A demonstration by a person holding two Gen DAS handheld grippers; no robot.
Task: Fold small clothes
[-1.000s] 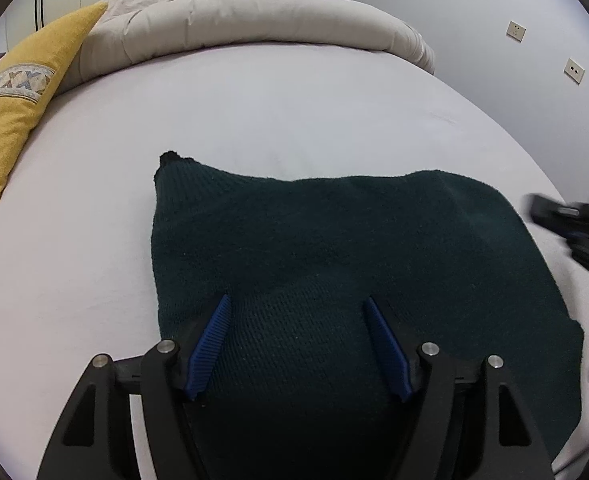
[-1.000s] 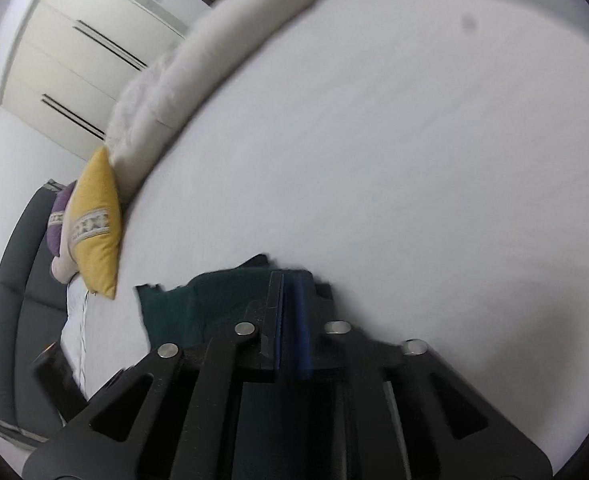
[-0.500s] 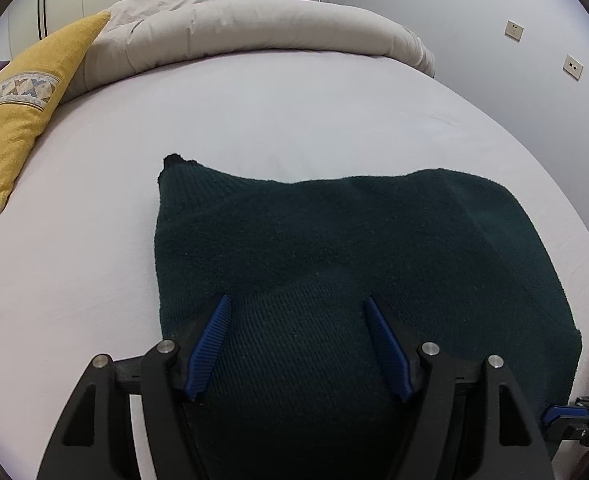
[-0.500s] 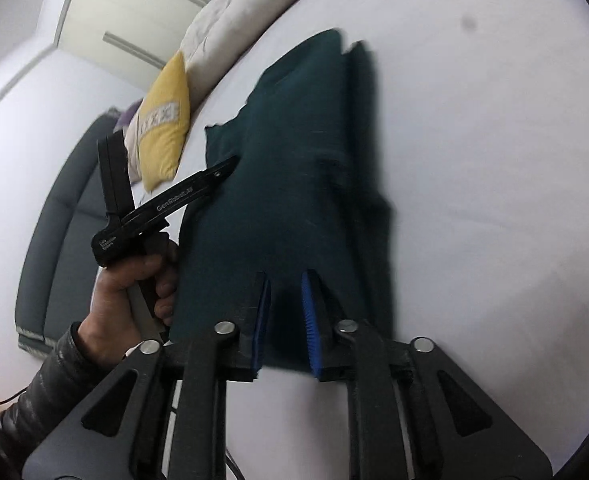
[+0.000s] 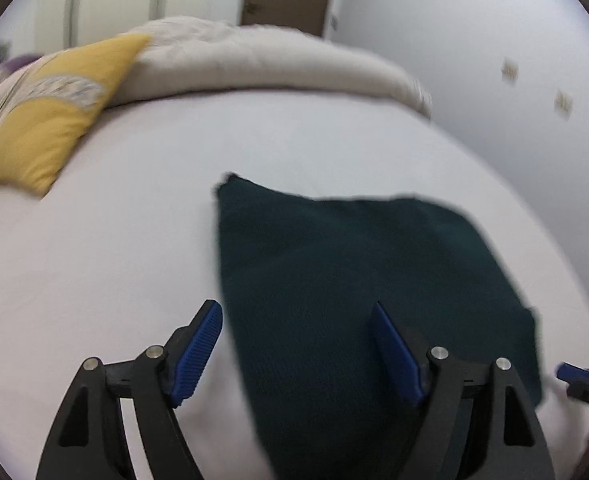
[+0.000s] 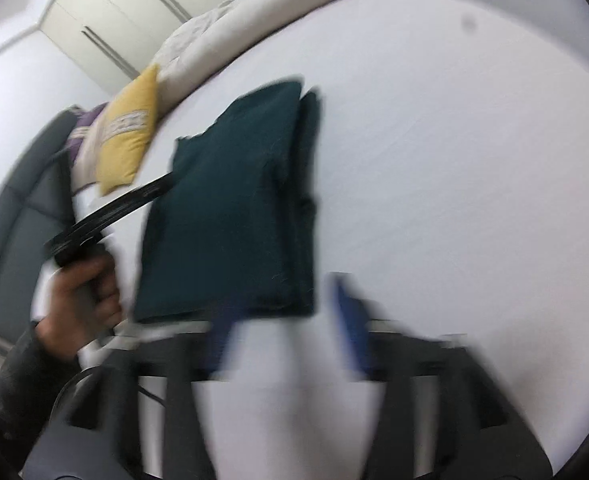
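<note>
A dark green knitted garment [image 5: 354, 280] lies folded flat on the white bed sheet; it also shows in the right wrist view [image 6: 238, 208] as a neat stack of layers. My left gripper [image 5: 294, 324] is open and hovers over the garment's near left edge, holding nothing. My right gripper [image 6: 282, 312] is open and empty, just behind the garment's near edge; its blue pads are blurred. The left gripper's body and the hand holding it show in the right wrist view [image 6: 106, 216], at the garment's left side.
A yellow cushion [image 5: 50, 120] lies at the bed's far left, with a purple one behind it. A rolled beige duvet [image 5: 262, 60] runs along the far edge. A grey sofa [image 6: 10, 208] stands beside the bed. White sheet [image 6: 454, 160] spreads to the right.
My right gripper let go of the garment, opened wide and pulled back. My left gripper lifted and shifted left, so the garment now sits lower right between its fingers.
</note>
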